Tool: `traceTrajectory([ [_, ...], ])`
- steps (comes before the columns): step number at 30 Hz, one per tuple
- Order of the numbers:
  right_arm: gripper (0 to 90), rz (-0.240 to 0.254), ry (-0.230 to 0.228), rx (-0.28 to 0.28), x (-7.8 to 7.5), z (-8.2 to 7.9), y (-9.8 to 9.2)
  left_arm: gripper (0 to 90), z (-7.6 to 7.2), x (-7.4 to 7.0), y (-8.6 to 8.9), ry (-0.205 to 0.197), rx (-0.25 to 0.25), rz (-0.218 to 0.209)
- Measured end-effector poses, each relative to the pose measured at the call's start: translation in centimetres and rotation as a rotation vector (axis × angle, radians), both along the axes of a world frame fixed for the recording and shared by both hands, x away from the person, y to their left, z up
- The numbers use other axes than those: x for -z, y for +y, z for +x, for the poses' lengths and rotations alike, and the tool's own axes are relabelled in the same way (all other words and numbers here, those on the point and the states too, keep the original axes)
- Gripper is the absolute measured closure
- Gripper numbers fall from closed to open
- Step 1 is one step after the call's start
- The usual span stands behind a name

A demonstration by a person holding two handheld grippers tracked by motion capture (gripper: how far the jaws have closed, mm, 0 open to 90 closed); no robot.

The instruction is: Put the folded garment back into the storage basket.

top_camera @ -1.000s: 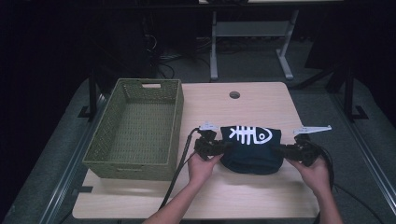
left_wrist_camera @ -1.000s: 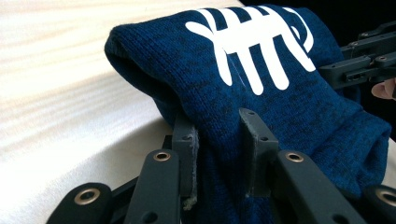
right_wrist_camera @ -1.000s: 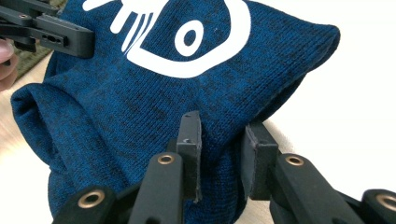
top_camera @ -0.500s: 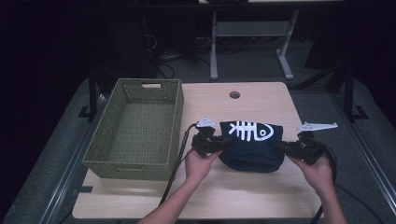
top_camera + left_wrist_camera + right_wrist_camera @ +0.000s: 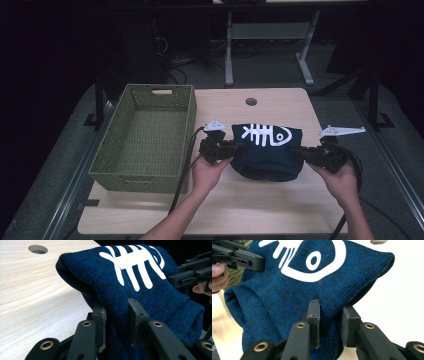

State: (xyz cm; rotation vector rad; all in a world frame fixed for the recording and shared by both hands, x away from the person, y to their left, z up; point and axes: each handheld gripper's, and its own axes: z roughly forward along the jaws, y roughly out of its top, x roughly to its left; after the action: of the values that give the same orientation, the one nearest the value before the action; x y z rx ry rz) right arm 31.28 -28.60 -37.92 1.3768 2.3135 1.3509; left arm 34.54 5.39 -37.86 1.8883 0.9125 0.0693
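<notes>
Both tongs, left (image 5: 234, 148) and right (image 5: 304, 152), are pinching the navy sweater's (image 5: 267, 152) opposite sides, likely lifting it toward the left basket (image 5: 145, 172).

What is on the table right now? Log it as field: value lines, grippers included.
garment: folded dark blue knit with a white fish-skeleton print, on the table
left gripper: jaws shut on the garment's left side
right gripper: jaws shut on the garment's right side
basket: green woven basket, empty, left of the garment
table: light wood table, round hole near its far edge
</notes>
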Motion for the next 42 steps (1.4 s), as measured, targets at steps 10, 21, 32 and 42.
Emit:
traceTrajectory([
  [10, 72.2, 0.010, -0.028, -0.018, -1.9, 0.1, 1.2, 70.8, -0.1, -1.7, 1.4, -0.021, -0.010, 0.000],
  [21, 72.2, 0.025, -0.050, -0.043, -3.6, 0.4, 2.5, 70.8, -0.2, -3.6, 3.0, -0.040, -0.015, 0.008],
  [32, 72.5, 0.050, -0.065, -0.065, -5.0, 0.9, 4.2, 71.0, 0.0, -5.1, 5.0, -0.044, -0.031, -0.002],
  [42, 72.5, 0.061, -0.077, -0.093, -6.0, 1.6, 5.9, 71.0, 0.2, -6.0, 6.8, -0.050, -0.050, 0.005],
])
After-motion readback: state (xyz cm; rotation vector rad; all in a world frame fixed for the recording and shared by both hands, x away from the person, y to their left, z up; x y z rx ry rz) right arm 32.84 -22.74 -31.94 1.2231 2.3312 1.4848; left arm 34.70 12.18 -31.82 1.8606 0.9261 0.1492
